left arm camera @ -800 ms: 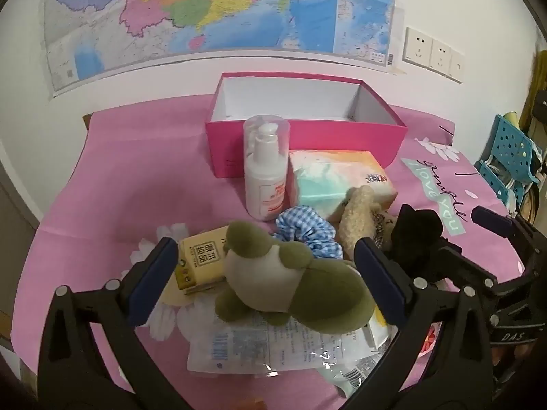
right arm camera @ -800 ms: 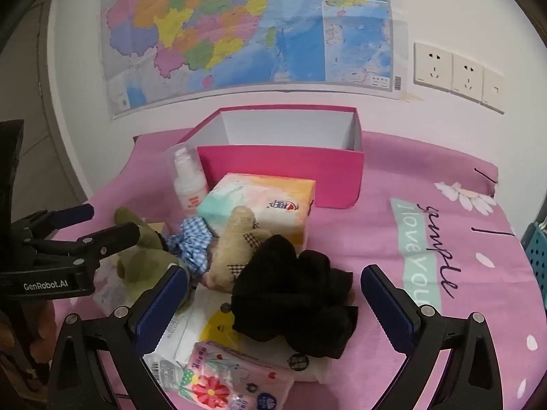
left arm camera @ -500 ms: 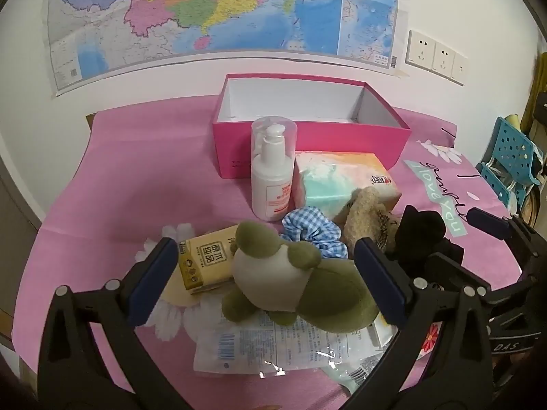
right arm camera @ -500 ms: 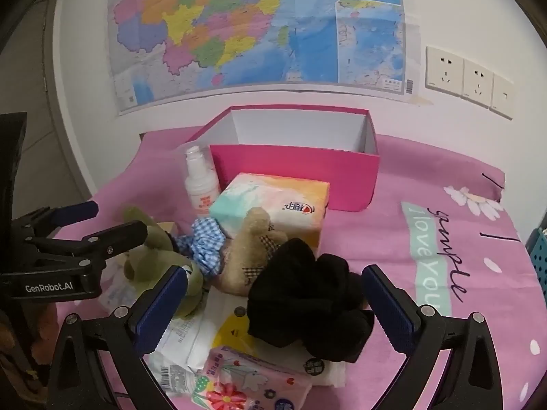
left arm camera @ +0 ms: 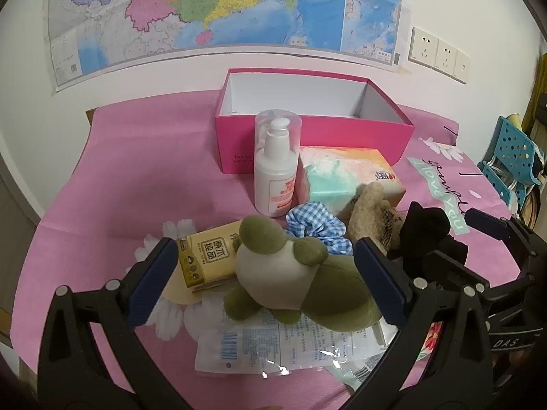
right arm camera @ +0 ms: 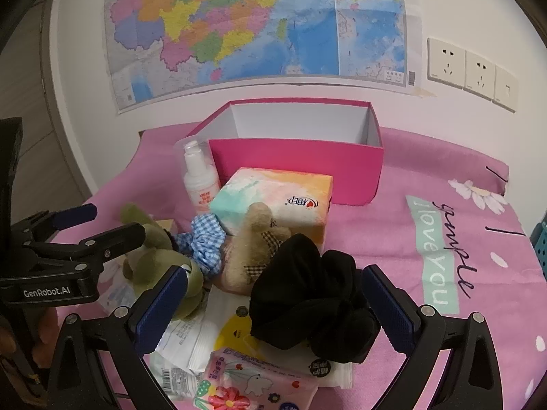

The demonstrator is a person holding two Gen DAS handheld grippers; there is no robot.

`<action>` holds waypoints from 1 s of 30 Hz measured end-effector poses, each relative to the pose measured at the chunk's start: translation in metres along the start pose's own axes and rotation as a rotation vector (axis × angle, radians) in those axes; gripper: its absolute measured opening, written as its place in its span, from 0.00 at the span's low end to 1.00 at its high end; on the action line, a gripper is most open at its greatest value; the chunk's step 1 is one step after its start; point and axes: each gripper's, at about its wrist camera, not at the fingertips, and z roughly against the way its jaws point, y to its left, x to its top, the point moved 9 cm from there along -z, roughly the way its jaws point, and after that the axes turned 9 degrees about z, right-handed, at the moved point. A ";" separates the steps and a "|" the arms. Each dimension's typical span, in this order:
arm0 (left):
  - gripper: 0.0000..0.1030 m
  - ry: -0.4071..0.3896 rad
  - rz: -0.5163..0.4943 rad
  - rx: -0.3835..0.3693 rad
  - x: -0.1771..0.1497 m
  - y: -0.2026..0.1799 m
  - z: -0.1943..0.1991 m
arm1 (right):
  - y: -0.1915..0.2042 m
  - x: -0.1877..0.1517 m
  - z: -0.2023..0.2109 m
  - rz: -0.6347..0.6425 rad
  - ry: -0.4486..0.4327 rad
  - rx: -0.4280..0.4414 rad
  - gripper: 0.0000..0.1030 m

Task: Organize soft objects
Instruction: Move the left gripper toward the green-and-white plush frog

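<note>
Left tongs (left arm camera: pixel 265 273) spread wide, both blue pads showing, nothing pinched between them, tilted downward. Left pad (left arm camera: pixel 150 282) and its opposite pad sit well apart, black arms fanning toward the camera.

Right tongs (right arm camera: pixel 273 302) likewise spread wide, pads not pressing anything, tilted downward. One right pad (right arm camera: pixel 160 307) sits low left in the right wrist view, the other low right.

The two tongs sit side by side, near each other: right tongs appear at the right edge of the left wrist view, left tongs at the left edge of the right wrist view, seen side-on. A person's hand (right arm camera: pixel 20 341) grips the left tongs' handle, mostly hidden, fingers barely visible.
</note>
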 end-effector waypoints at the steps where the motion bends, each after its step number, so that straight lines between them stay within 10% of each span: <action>1: 1.00 0.000 0.000 0.000 0.000 0.000 0.000 | 0.000 0.000 0.000 0.000 0.000 0.002 1.00; 30: 1.00 0.034 0.014 -0.013 -0.004 0.009 -0.010 | 0.014 0.000 -0.009 0.019 0.026 0.055 1.00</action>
